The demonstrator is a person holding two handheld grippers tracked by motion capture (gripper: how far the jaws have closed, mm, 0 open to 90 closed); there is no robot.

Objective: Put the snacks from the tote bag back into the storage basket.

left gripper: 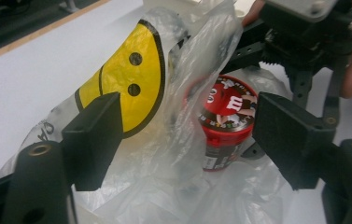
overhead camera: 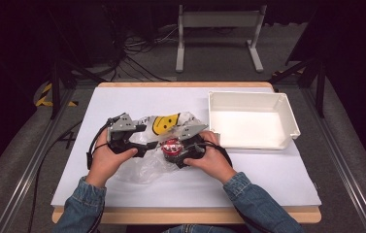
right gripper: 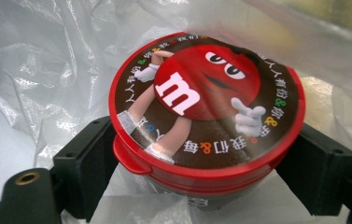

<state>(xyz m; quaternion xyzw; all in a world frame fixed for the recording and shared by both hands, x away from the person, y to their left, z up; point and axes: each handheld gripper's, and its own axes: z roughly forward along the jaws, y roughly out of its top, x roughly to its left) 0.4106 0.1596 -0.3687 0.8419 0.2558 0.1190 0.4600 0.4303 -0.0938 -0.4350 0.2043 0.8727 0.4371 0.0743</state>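
Observation:
A round red candy tub (overhead camera: 171, 146) with a cartoon lid sits at the mouth of a clear plastic bag (overhead camera: 168, 124) printed with a yellow smiley face, in the middle of the table. My right gripper (overhead camera: 183, 151) is shut on the tub; in the right gripper view its black jaws press both sides of the tub (right gripper: 206, 98) under the lid. My left gripper (overhead camera: 139, 145) is open, its jaws spread wide around crumpled bag film (left gripper: 117, 88), and the tub (left gripper: 227, 114) stands just beyond them. Film partly veils the tub's far side.
A white empty tray (overhead camera: 252, 144) stands at the back right of the white table mat (overhead camera: 268, 179). The bag spreads toward the front left of the mat. Past the far table edge stands a white frame on the floor (overhead camera: 219, 22).

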